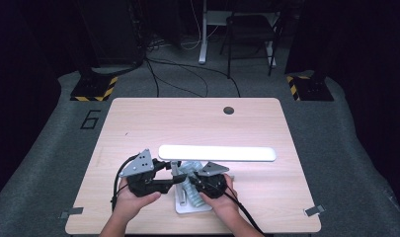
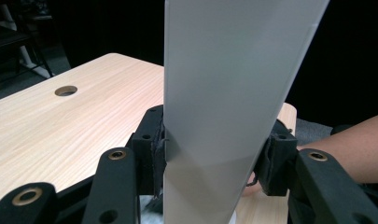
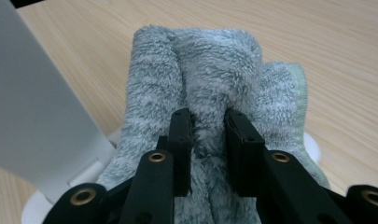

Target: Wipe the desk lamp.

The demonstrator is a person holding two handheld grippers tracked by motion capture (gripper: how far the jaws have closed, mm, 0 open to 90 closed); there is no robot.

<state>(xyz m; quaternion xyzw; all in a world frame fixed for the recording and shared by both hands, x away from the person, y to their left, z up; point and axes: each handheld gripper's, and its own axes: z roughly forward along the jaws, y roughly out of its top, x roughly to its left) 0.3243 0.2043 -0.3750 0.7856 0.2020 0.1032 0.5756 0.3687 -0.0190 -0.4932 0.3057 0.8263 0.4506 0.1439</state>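
A white desk lamp stands on the table near its front edge, with a long bar head point(image 1: 217, 153) over a round white base point(image 1: 203, 208). My left gripper point(image 1: 179, 178) is shut on the lamp's flat white stem point(image 2: 224, 93), one pad pressed to each side of it. A fluffy grey-green cloth point(image 3: 210, 60) lies bunched over the base point(image 3: 35, 207), beside the stem point(image 3: 32, 112). My right gripper point(image 3: 209, 135) is shut on a raised fold of that cloth point(image 1: 191, 193); it comes in from the right point(image 1: 194, 183).
The pale wooden table point(image 1: 138, 128) has a round cable hole point(image 1: 228, 110) near its far edge. Beyond it are cables, a chair and stands with yellow-black bases on grey floor. Both of the person's hands rest at the table's front edge.
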